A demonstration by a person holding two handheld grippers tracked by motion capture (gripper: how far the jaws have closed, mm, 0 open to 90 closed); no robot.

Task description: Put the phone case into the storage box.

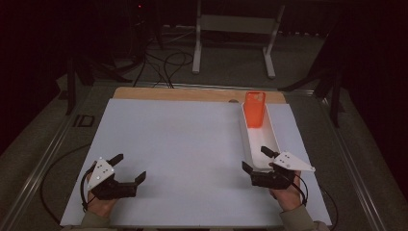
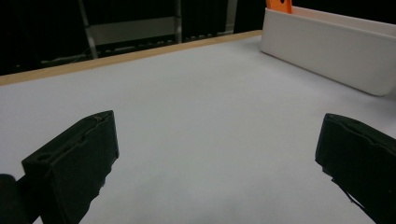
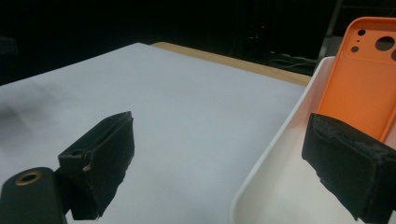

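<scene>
High view, right gripper (image 1: pixel 260 158) jaws apart astride white tray (image 1: pixel 274 139) wall, orange phone case (image 1: pixel 254 109) inside, left gripper (image 1: pixel 129 167) jaws apart

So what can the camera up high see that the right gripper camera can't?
The high view alone takes in the left gripper, both of the person's hands, the floor with its cables, and a white frame beyond the table. The right gripper view alone gives a close look at the camera holes in the orange phone case. Both show the white tray, the case leaning in it, the white table top, and the right gripper open astride the tray's near wall.
</scene>
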